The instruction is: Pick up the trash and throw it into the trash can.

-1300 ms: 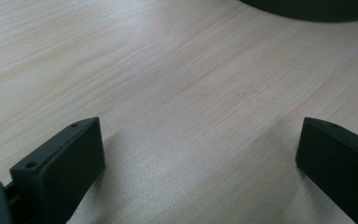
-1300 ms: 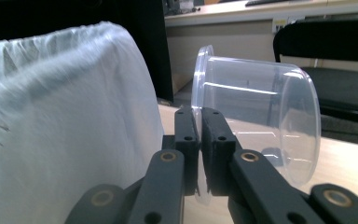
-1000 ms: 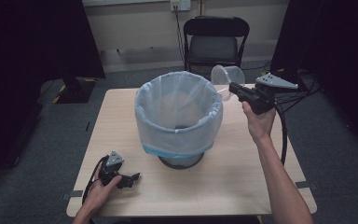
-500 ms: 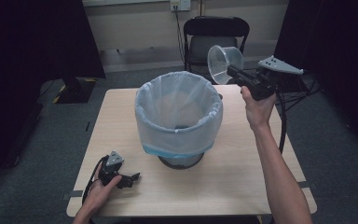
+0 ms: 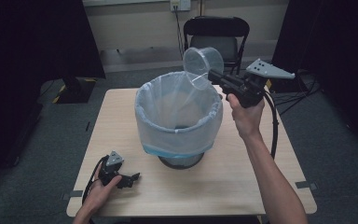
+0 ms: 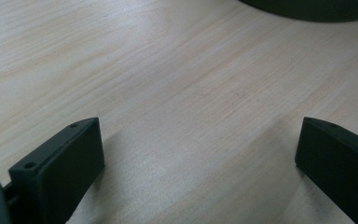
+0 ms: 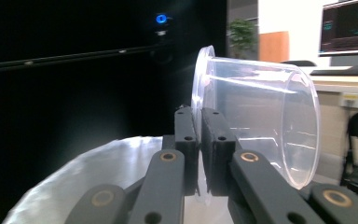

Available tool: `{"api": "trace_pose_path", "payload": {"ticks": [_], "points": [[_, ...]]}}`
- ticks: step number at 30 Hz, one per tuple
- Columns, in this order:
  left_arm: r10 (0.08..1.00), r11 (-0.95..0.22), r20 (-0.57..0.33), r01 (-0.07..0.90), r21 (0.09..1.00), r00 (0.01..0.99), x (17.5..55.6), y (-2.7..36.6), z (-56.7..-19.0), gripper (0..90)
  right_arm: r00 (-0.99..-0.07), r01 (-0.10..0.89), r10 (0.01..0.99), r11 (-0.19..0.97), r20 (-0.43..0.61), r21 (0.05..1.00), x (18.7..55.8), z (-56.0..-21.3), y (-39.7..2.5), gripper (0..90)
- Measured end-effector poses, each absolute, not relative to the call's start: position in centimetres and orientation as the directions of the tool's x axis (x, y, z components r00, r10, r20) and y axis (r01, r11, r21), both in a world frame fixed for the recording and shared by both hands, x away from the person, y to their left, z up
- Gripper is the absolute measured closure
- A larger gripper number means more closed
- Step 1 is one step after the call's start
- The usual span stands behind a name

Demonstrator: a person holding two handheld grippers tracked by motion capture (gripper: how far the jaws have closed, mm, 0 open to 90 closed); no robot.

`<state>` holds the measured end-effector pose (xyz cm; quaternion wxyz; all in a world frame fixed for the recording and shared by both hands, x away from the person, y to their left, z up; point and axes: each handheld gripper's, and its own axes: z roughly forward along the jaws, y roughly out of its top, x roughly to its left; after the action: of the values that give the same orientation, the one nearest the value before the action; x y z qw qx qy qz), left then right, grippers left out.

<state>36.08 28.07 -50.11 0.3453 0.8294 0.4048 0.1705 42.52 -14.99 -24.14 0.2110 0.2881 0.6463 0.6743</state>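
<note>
Cup [image 5: 203, 60]: clear plastic, held tilted on its side above the far rim of the lined bin [image 5: 179, 122], likely for dropping in.
Right gripper [image 5: 213, 74]: fingers [image 7: 186, 140] clamped on the cup's rim wall.
Left gripper [image 5: 129, 178]: resting on the worktop [image 5: 242, 177], fingers apart, idle.

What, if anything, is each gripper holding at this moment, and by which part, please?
The right gripper pinches the clear plastic cup by its rim, above the lined bin. The left gripper holds nothing, its jaws open.
</note>
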Motion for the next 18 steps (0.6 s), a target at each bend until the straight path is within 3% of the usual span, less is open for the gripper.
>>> {"api": "trace_pose_path", "payload": {"ticks": [15,18], "points": [[0.789,-0.434,0.004,0.554,0.711,0.614,36.1,28.1,-50.1,0.4,-0.786,0.209,0.603,0.056,0.134,0.976,42.0,-27.4,-12.3,84.7],[0.789,-0.434,0.004,0.554,0.711,0.614,36.1,28.1,-50.1,0.4,-0.793,0.204,0.594,0.056,0.131,0.977,42.2,-27.5,-12.4,80.1]]}}
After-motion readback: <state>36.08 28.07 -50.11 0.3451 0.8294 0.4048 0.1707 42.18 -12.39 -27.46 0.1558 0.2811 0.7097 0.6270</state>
